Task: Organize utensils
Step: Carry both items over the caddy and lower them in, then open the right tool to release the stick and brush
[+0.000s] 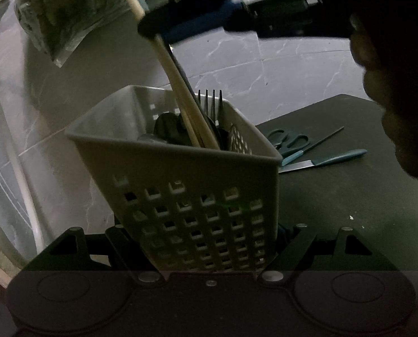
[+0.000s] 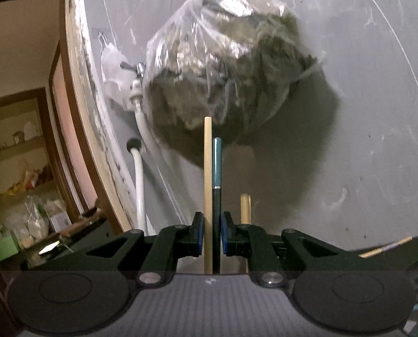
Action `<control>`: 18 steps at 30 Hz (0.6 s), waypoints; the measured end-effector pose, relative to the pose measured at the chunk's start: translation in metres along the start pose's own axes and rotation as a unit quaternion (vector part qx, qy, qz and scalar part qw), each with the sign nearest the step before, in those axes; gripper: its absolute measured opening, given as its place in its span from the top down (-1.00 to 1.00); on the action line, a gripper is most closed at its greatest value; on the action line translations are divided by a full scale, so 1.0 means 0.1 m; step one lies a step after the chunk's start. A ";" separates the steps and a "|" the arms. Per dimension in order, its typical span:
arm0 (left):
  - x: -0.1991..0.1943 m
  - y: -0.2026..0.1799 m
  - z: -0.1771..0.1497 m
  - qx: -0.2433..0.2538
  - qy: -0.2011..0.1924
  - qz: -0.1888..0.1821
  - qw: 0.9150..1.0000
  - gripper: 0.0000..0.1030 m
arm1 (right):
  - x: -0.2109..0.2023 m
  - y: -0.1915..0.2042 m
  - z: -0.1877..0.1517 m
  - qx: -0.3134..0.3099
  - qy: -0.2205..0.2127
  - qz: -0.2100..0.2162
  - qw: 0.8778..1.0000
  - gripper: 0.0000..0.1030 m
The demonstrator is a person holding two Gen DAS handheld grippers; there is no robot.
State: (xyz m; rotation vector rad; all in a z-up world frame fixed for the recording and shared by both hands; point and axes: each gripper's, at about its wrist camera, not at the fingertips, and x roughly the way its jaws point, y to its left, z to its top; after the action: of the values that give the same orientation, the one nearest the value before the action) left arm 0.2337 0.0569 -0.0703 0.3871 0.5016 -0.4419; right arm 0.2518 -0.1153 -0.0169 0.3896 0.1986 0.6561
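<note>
Looks like the step of putting long sticks into the basket [image 1: 186, 196]. Sits tilted, low and in the middle of the left view, with square holes in its walls. Already holds a fork [image 1: 210, 98], prongs up, and some dark spoons or ladles, too dim to tell apart.

Squeezed at its lower sides by the left gripper [image 1: 209, 236], closed in on the basket walls, so held and tipped by it, as far as can be seen.

Above it, the right gripper [image 2: 211, 233], nearly closed. Pinches a wooden stick [image 2: 208, 168] and a teal-ended stick [image 2: 217, 163] side by side, both upright in the right view. Shows a second wooden stick [image 2: 245, 207] just beside the jaws, outside them. In the left view, the low ends of the sticks are already inside the basket rim.

Next move, most likely: lower a little, then let go so the sticks drop in. Calls for a steady basket and a soft release, or the sticks may tip out.

Still out on the dark desk [image 1: 349, 210], well apart from the basket: scissors [image 1: 290, 140] and a knife [image 1: 321, 163], both with teal handles.

On the wall behind, a clear plastic bag [image 2: 223, 64], hanging.

No brand, label or writing to read anywhere.
</note>
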 end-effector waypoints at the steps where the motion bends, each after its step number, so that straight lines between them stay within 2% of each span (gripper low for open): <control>1: 0.00 0.00 0.00 0.001 0.000 0.000 1.000 -0.59 | 0.01 0.01 -0.03 -0.003 0.008 -0.003 1.000 0.71; 4: 0.00 0.01 -0.01 0.002 -0.001 -0.001 1.000 -0.59 | -0.01 0.01 -0.09 -0.009 0.029 -0.006 1.000 0.60; 6: 0.01 0.01 0.00 0.002 0.000 0.000 1.000 -0.59 | -0.05 0.03 -0.08 -0.014 0.034 -0.007 0.999 0.16; 10: 0.00 0.01 0.02 0.001 0.002 0.000 1.000 -0.59 | -0.18 0.06 0.02 -0.021 0.033 -0.008 0.999 -0.01; 11: 0.00 0.01 0.04 0.000 0.002 0.000 1.000 -0.59 | -0.22 0.06 0.05 -0.023 0.030 -0.013 0.999 -0.13; 14: 0.00 0.01 0.05 -0.006 0.004 0.003 1.000 -0.58 | -0.40 0.04 0.16 -0.020 0.016 -0.034 0.999 -0.41; 18: 0.01 -0.02 0.07 -0.016 0.010 0.012 1.000 -0.58 | -0.68 -0.05 0.29 -0.017 0.012 -0.083 0.996 -0.85</control>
State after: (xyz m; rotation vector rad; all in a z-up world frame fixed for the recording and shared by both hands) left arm 0.2361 0.0516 -0.0654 0.3664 0.5221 -0.4069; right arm 0.2107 -0.1702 0.0111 0.3287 0.2410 0.4993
